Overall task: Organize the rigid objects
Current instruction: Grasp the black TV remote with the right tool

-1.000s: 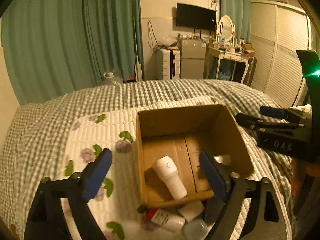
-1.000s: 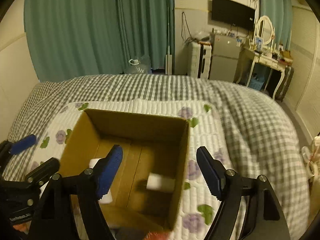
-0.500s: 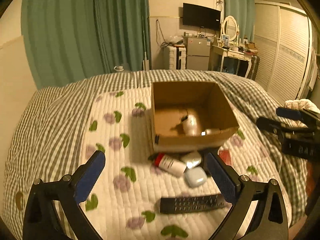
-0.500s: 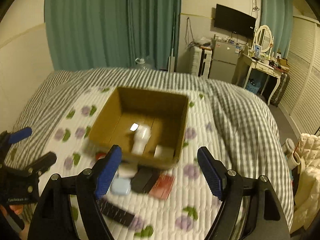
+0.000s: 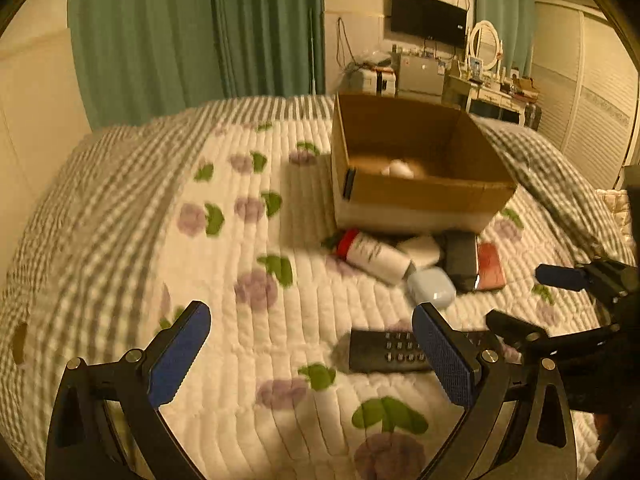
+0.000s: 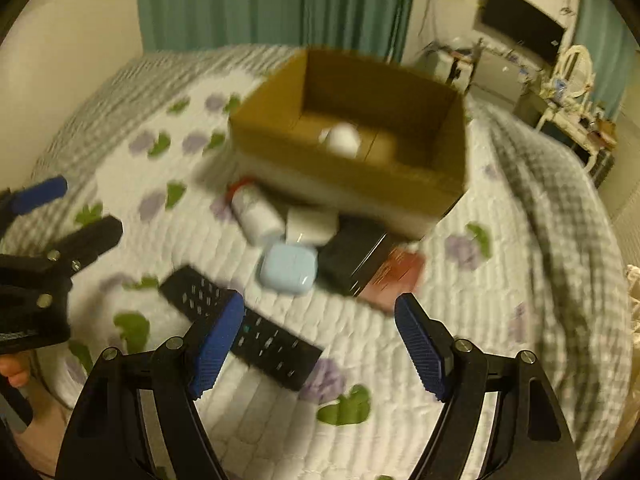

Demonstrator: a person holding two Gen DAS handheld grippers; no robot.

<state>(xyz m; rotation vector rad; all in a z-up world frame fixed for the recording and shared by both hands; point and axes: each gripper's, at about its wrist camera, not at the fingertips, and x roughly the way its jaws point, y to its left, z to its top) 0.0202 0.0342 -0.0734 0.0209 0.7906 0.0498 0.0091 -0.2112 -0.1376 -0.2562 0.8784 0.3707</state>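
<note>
Both grippers, left (image 5: 308, 354) and right (image 6: 318, 346), gape wide, holding nothing. The black remote control (image 6: 240, 330) lies just ahead of the right gripper: apparently light, stiff, smooth; grip across its narrow sides.

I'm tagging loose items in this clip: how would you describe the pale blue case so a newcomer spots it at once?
Find the open cardboard box on the flowered quilt; a cluster of items lies on the quilt along its near side. The pale blue case sits at the near edge of that cluster, between the box and the black remote. It is the only light blue, rounded-square item there.
</note>
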